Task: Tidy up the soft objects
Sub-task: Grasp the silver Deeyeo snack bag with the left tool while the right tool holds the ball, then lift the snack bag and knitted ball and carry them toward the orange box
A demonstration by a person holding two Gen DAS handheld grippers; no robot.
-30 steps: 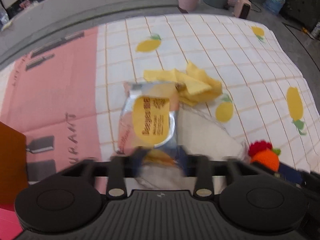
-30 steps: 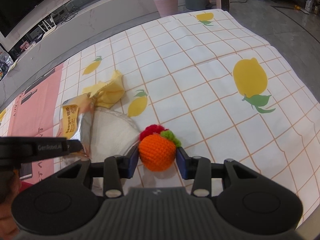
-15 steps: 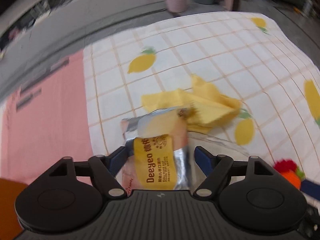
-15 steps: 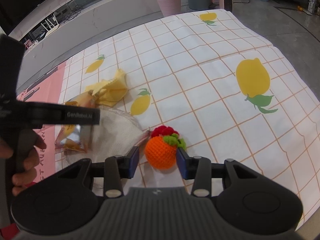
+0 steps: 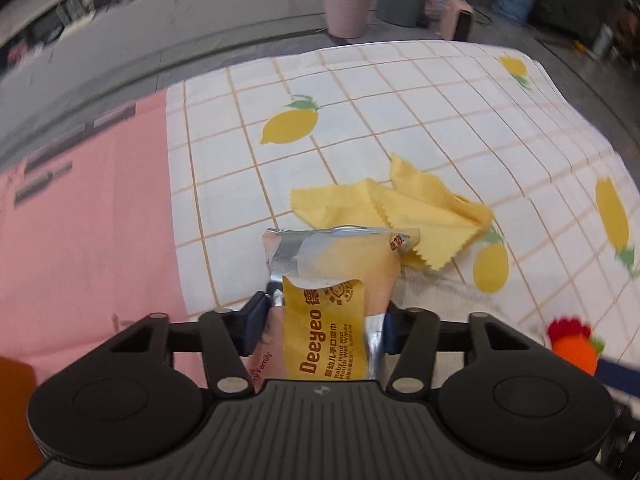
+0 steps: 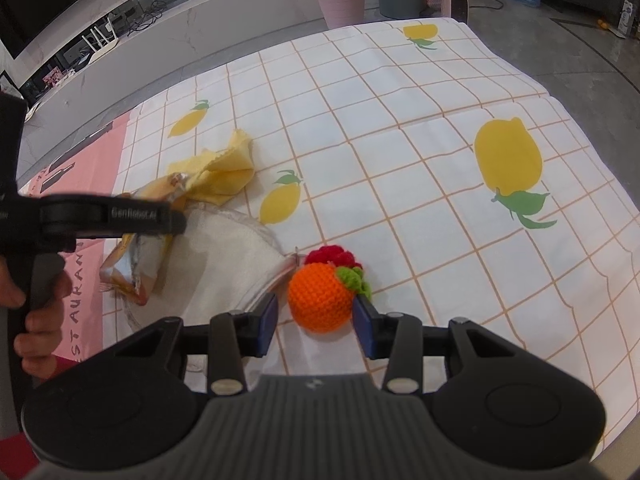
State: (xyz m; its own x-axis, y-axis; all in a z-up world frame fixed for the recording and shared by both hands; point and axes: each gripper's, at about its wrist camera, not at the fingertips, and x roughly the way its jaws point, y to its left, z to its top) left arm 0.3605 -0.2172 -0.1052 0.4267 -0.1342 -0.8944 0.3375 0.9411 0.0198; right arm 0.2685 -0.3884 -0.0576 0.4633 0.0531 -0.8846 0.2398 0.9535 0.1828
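Observation:
My left gripper (image 5: 322,320) is shut on a silver and yellow pack of baby wipes (image 5: 332,280) and holds it above the cloth. In the right wrist view the pack (image 6: 136,260) hangs under the left gripper's arm. My right gripper (image 6: 316,312) is open around an orange crocheted ball (image 6: 320,298) with a red and green top, which rests on the tablecloth with a gap at the left finger. The ball also shows at the right edge of the left wrist view (image 5: 572,344). A crumpled yellow cloth (image 5: 400,208) lies behind the pack. A white round towel (image 6: 228,268) lies beside the ball.
A white checked tablecloth with lemon prints (image 6: 400,140) covers the table; a pink cloth (image 5: 88,220) lies on its left part. An orange-brown object (image 5: 16,400) stands at the near left. A pink bin (image 6: 340,0) and a grey bin stand beyond the far edge.
The left gripper opened, then closed on the wipes pack deeper between its fingers. The right gripper let go of the orange ball and now stands open around it on the cloth.

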